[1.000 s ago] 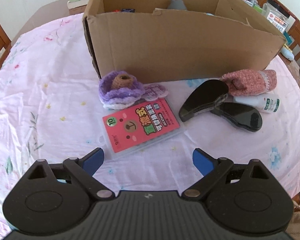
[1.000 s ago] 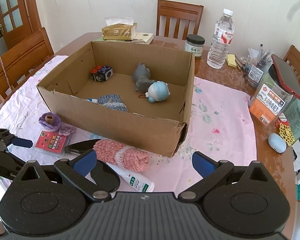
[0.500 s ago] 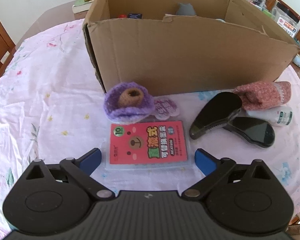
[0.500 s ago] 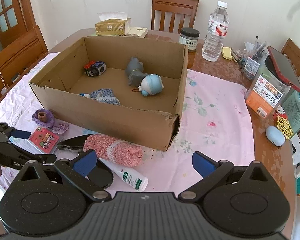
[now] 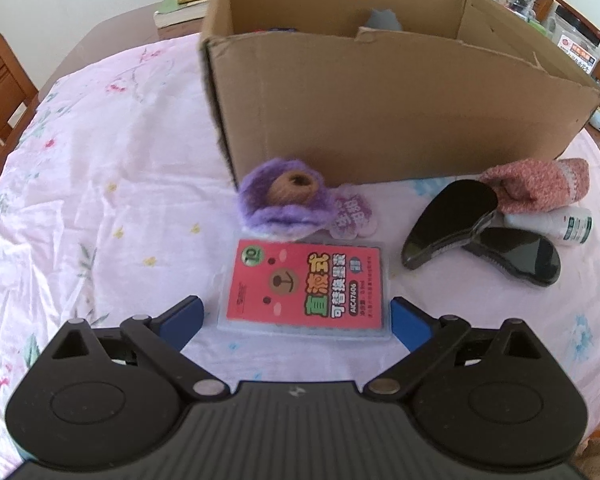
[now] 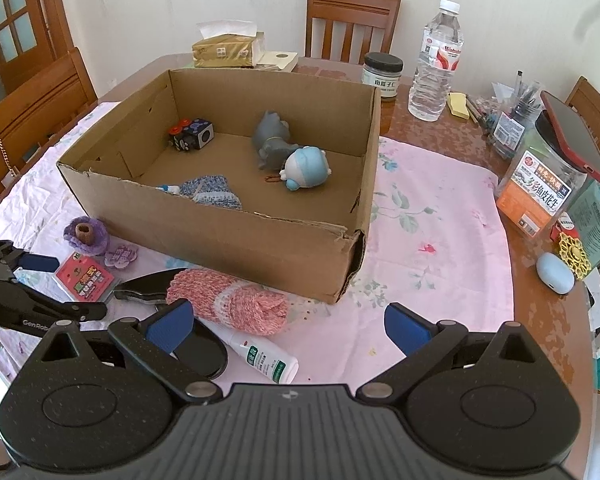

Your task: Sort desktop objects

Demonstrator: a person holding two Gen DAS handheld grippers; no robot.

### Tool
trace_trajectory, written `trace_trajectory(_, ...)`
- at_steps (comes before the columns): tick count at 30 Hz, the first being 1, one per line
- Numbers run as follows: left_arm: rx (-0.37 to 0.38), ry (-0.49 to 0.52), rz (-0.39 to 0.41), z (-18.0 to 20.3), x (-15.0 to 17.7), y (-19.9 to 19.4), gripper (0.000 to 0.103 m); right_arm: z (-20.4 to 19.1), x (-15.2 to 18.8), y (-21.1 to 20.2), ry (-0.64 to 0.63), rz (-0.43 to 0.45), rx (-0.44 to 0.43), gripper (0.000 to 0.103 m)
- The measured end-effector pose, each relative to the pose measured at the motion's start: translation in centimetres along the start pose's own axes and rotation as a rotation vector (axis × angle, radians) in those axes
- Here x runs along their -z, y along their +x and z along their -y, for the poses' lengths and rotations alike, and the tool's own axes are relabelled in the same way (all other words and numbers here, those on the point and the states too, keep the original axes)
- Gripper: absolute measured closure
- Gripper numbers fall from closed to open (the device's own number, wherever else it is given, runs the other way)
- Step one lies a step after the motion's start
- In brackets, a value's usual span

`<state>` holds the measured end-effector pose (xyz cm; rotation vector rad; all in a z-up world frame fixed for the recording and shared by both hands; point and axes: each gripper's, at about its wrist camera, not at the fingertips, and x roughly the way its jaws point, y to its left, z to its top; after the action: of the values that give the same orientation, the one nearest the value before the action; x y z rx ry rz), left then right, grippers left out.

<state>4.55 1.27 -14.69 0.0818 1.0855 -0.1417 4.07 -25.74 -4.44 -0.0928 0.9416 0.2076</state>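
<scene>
A red flat pack with a bear face [image 5: 306, 286] lies on the pink cloth in front of a cardboard box [image 5: 380, 112]. My left gripper [image 5: 296, 318] is open, its blue pads on either side of the pack's near end. The pack [image 6: 85, 276] and the left gripper [image 6: 40, 280] also show in the right wrist view. My right gripper [image 6: 290, 326] is open and empty, above a pink knitted roll [image 6: 230, 302] and a white bottle [image 6: 266, 360]. A purple knitted piece holding a twine spool [image 5: 284, 196] lies behind the pack.
Two black oval pieces [image 5: 484, 228] lie right of the pack. The box [image 6: 204, 236] holds a dice cube [image 6: 192, 134], a grey toy [image 6: 272, 140], a blue toy [image 6: 306, 168] and a blue knit [image 6: 212, 190]. Water bottle [image 6: 436, 56], jars and chairs stand around.
My left gripper has moved forward and lower, so the red pack now sits between its open pads. The right gripper has drifted slightly nearer the box.
</scene>
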Motion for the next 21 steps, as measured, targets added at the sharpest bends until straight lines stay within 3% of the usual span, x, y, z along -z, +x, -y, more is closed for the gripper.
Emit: trace_trajectory(21, -0.014, -0.029, 0.019, -0.4, -1.0, -0.1, 0.008, -0.8, 0.5, 0.7, -0.028, -0.039, -0.019, 0.0)
